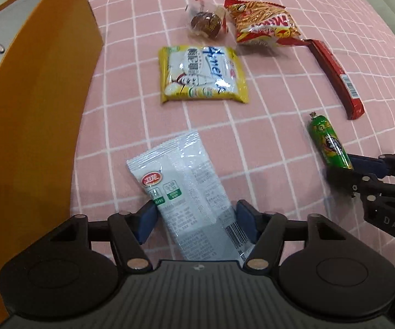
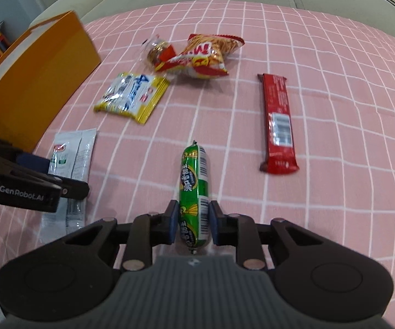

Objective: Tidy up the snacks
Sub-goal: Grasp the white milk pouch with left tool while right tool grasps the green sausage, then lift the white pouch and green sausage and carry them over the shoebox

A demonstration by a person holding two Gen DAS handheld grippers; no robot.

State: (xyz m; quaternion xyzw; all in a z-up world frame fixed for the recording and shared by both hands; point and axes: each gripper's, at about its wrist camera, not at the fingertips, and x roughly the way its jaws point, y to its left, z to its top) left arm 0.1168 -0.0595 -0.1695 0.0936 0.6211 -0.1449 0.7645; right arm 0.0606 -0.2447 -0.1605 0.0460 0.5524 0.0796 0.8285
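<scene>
Left wrist view shows, nearest the lens, the left gripper (image 1: 194, 220) pointing steeply down with its jaws spread wide on either side of the white sachet (image 1: 189, 192). The blue pads stand at the packet's edges, not visibly pinching it, so this reads as a straddle before a squeeze, lined up across the narrow width, where a flat packet is easiest to catch. In the right wrist view the right gripper (image 2: 193, 223) has its jaws clenched on the green sausage (image 2: 194, 189), taken near its lower end, so most of the stick juts forward over the pink checked cloth (image 2: 321, 109); whether it has left the cloth I cannot tell.

Farther out, loose on the cloth and well apart from both grippers, lie the yellow packet (image 1: 201, 74) and the red bar (image 1: 337, 78). Beyond them the wrapped bun (image 1: 205, 22) and the red chip bag (image 1: 263, 23) lie close together. The orange box (image 1: 33, 123) stands along the left edge just beside the sachet, probably where the snacks belong.
</scene>
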